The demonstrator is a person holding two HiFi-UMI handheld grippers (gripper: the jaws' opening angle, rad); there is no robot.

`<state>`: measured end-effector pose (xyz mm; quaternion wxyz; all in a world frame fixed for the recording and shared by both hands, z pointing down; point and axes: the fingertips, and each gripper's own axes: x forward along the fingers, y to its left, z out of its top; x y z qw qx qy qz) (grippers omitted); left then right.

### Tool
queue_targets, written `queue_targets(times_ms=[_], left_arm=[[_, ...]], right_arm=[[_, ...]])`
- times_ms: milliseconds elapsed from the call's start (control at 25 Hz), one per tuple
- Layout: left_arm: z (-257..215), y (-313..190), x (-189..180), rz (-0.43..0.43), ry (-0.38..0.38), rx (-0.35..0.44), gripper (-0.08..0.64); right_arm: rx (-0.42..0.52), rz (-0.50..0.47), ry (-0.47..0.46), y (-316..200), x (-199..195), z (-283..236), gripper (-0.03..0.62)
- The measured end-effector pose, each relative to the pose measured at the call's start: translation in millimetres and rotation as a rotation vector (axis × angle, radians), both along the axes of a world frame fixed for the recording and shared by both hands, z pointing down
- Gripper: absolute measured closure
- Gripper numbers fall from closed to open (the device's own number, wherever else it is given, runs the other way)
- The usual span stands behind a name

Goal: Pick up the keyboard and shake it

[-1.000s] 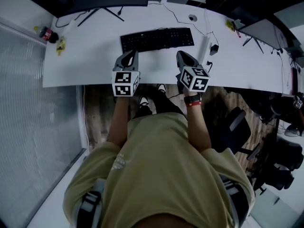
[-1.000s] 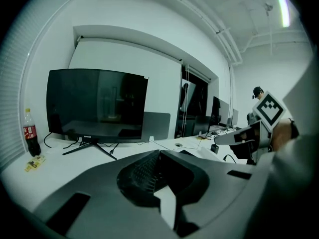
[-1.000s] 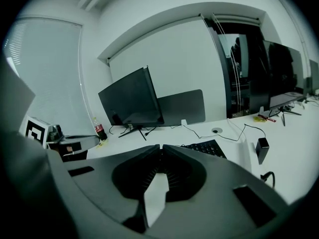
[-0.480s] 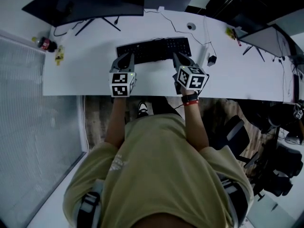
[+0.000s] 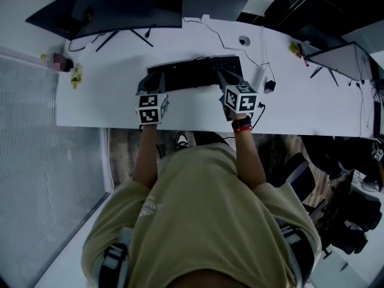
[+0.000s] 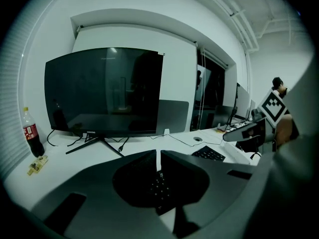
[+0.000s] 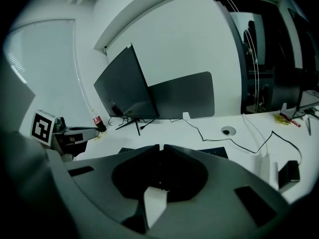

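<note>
You've brought both grippers forward from the near edge of the counter (image 5: 102,101), so your left gripper (image 5: 151,81) and right gripper (image 5: 223,77), each pressed together on nothing, now reach over the two ends of the keyboard (image 5: 192,72), which lies flat mid-counter before the monitor (image 5: 120,5), not yet grasped.
</note>
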<state>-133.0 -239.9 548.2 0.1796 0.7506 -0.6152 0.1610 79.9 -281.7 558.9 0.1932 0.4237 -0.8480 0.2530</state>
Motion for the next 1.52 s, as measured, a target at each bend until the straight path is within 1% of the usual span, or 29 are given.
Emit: queue_targets(times_ms=[80, 160, 240, 360, 600, 880, 1160, 1320, 1400, 1520], left_arm=[[5, -4, -4, -0.011, 0.003, -0.011, 0.538], [9, -8, -9, -0.024, 0.022, -0.022, 0.537], [14, -13, -12, -0.032, 0.039, -0.035, 0.537], [23, -17, -16, -0.037, 0.038, -0.057, 0.535], [40, -27, -24, -0.046, 0.032, -0.099, 0.492], [56, -38, -39, -0.067, 0.031, -0.143, 0.443], [75, -48, -46, -0.083, 0.067, -0.186, 0.352], [86, -54, -48, -0.08, 0.073, -0.218, 0.302], [92, -57, -51, -0.085, 0.069, -0.236, 0.271], [102, -58, -55, -0.088, 0.07, -0.259, 0.239]], right_arm=[[-0.015, -0.009, 0.009, -6, 3, 8, 0.561], [-0.03, -0.008, 0.012, -12, 6, 14, 0.543], [-0.031, -0.004, 0.019, -20, 8, 15, 0.541], [-0.03, 0.001, 0.032, -31, 11, 17, 0.523], [-0.057, 0.012, 0.036, -47, 21, 27, 0.491], [-0.08, 0.021, 0.065, -68, 38, 43, 0.426], [-0.095, 0.024, 0.123, -92, 55, 58, 0.38], [-0.124, 0.017, 0.134, -100, 56, 69, 0.347], [-0.128, 0.005, 0.171, -105, 58, 75, 0.318], [-0.131, -0.015, 0.221, -113, 67, 88, 0.293]])
